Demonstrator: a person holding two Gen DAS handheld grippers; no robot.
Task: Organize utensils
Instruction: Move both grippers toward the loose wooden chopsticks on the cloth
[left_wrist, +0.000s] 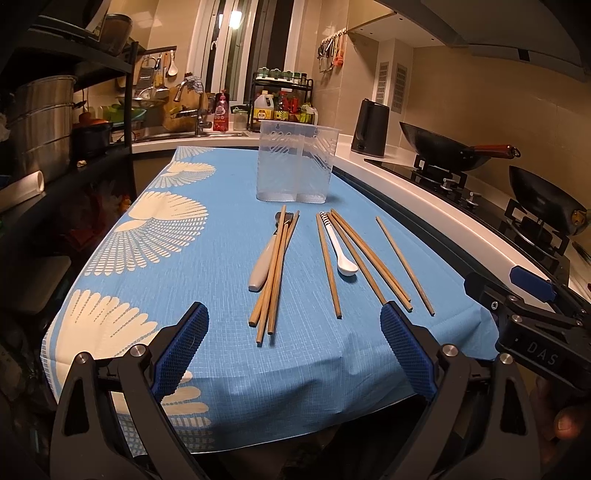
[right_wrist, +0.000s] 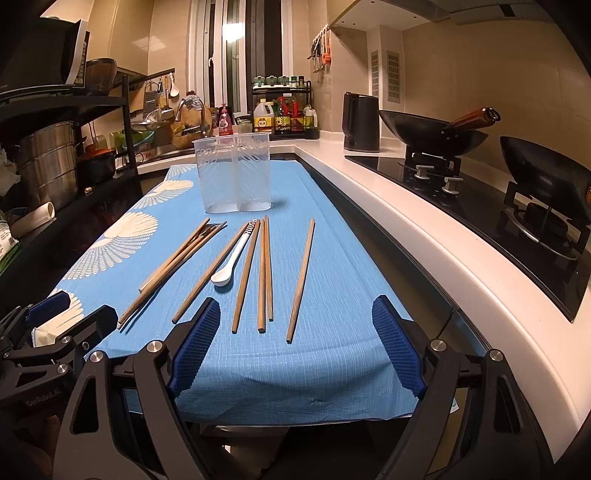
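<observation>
Left tool (left_wrist: 293, 319): spread wide, empty, poised short of the utensils at the near edge.
Right tool (right_wrist: 295, 315): likewise spread and empty, lined up with the loose sticks.
Wooden chopsticks (right_wrist: 265, 271): lay scattered lengthwise on the blue-clothed counter (right_wrist: 332, 354), ends toward the tools, likely for easy pinching.
White ceramic spoon (left_wrist: 341, 251): among them.
Clear two-compartment plastic holder (left_wrist: 295, 162): upright beyond, empty, presumably the destination.
Writing: "DAS" on the right tool in the left view; "GenRobot.AI" on the left tool in the right view.

Bare blue tablecloth (left_wrist: 221, 280) along left edge; chopsticks (right_wrist: 301, 277) & white spoon (right_wrist: 231, 264) strewn mid-table; clear container (right_wrist: 236, 173) blocks far end.
</observation>
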